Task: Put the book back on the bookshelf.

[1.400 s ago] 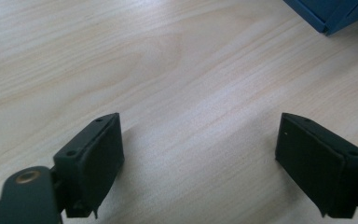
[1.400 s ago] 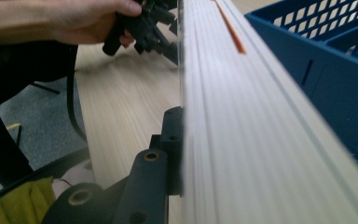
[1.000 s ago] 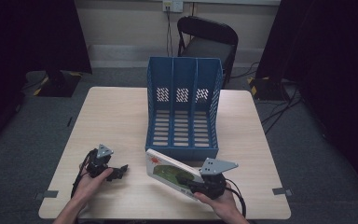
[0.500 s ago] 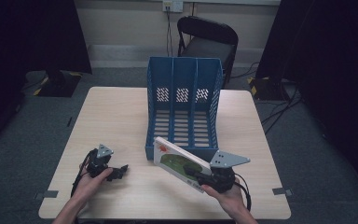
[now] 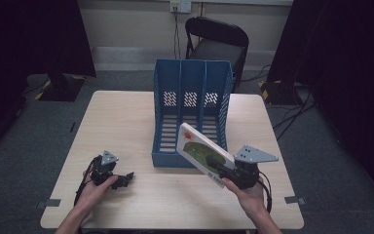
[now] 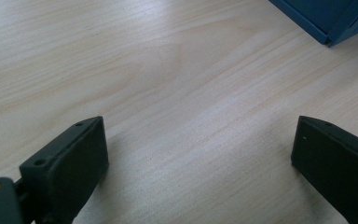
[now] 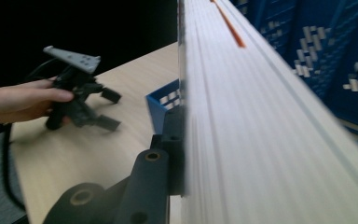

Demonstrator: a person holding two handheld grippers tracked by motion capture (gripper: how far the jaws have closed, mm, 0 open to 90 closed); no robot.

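1. Blue file holder point(image 5: 191, 114) stands in the middle of the wooden table point(image 5: 126, 122). It has three slots and its open side faces the person.
2. The right gripper point(image 5: 220, 165) pinches a thin book point(image 5: 200, 151) tight between its jaws. The book is lifted off the table and tilted, just in front of the holder's right slot.
3. The left gripper point(image 5: 121, 180) rests low on the table, near the left front corner, well apart from the holder. Its jaws are spread wide with nothing between them.
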